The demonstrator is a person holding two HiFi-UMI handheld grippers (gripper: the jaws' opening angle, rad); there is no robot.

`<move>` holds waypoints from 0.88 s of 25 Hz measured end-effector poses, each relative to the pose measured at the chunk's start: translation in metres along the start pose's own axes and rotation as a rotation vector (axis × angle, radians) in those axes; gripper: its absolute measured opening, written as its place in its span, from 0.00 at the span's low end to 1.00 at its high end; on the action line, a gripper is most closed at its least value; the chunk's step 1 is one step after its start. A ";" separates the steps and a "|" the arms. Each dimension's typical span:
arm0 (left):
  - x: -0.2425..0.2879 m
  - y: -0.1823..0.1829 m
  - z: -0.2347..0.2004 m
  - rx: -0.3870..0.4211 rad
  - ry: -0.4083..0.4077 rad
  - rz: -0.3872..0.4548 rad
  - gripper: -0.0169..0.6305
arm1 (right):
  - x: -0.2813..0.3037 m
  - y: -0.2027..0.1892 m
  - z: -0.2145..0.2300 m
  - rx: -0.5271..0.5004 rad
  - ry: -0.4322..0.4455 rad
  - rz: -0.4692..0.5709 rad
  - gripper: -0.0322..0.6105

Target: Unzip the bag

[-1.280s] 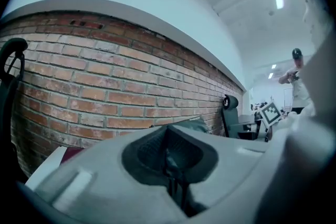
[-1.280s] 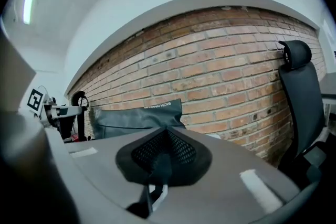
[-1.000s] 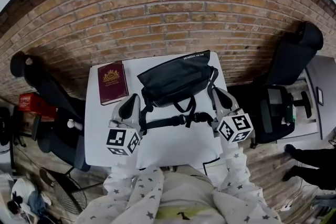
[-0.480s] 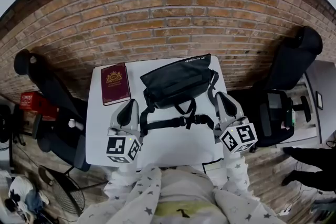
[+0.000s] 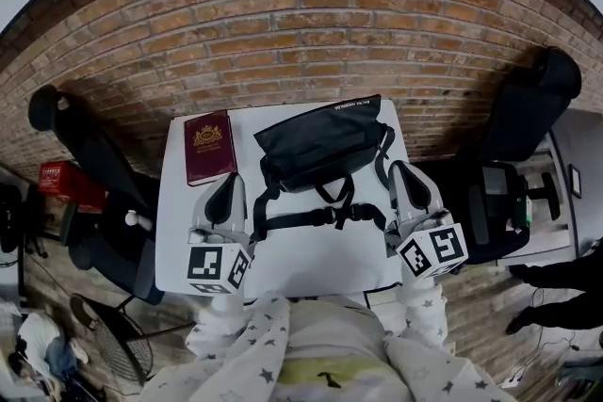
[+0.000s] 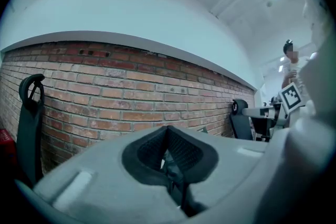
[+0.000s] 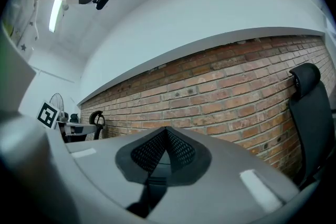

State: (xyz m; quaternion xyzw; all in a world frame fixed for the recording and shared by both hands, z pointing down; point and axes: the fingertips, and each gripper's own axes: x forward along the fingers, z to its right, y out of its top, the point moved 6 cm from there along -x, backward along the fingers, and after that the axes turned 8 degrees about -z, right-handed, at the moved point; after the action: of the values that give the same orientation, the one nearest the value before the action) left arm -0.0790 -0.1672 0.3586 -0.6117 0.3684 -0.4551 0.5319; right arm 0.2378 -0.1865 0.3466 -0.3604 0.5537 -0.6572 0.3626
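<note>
While the black bag (image 5: 320,144) is lying where it lay a second ago, at the upper centre of the white table (image 5: 311,273) in the head view, both grippers are now sitting lower in the frame, drawn back toward the person. The left gripper (image 5: 229,186) is resting at the lower left of the bag, nearer the bottom edge than before. The right gripper (image 5: 403,174) is standing by the bag's right end, likewise shifted down and slightly to the right. The bag's strap (image 5: 301,220) is running across the table between the two grippers, unchanged in its lie. The maroon book (image 5: 208,147) is staying in place at the upper left of the table, just beside the bag.

Left gripper view: the jaws are pressing fully together, the dark pads meeting along a centre line, and nothing is being held between them. They are pointing toward the brick wall (image 6: 105,86).

Right gripper view: the jaws are likewise sitting together, pads meeting with no gap, and gripping nothing. They are also facing the brick wall.

Whether either gripper is brushing the strap cannot be told from the head view.
</note>
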 end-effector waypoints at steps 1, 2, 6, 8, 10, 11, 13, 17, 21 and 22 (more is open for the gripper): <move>0.000 0.000 0.001 0.001 -0.002 -0.001 0.02 | 0.000 0.000 0.000 -0.001 -0.001 0.000 0.06; -0.001 0.000 0.002 0.003 -0.004 -0.001 0.02 | -0.001 0.000 0.000 -0.002 -0.002 0.000 0.06; -0.002 0.003 0.003 0.014 -0.006 0.003 0.02 | -0.002 0.001 -0.001 -0.006 -0.009 0.001 0.06; -0.003 0.005 0.003 0.017 -0.005 0.005 0.02 | -0.002 0.001 -0.001 -0.001 -0.012 0.002 0.06; -0.004 0.006 0.002 0.017 -0.004 0.006 0.02 | -0.003 -0.002 0.001 0.006 -0.017 0.003 0.06; -0.004 0.006 0.002 0.017 -0.004 0.006 0.02 | -0.003 -0.002 0.001 0.004 -0.020 0.002 0.06; -0.005 0.005 0.002 0.019 -0.003 0.004 0.02 | -0.004 -0.003 0.001 0.001 -0.024 -0.001 0.06; -0.006 0.005 0.002 0.019 -0.002 0.004 0.02 | -0.006 -0.008 0.004 -0.002 -0.030 -0.001 0.06; -0.007 0.006 0.003 0.024 -0.002 0.003 0.02 | -0.007 -0.005 0.002 -0.006 -0.035 -0.005 0.06; -0.007 0.006 0.003 0.025 -0.003 0.004 0.02 | -0.007 -0.005 0.002 -0.009 -0.035 -0.006 0.06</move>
State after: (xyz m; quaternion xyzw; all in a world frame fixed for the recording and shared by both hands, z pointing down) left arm -0.0776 -0.1609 0.3518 -0.6050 0.3632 -0.4579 0.5407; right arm 0.2424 -0.1805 0.3509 -0.3751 0.5490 -0.6494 0.3690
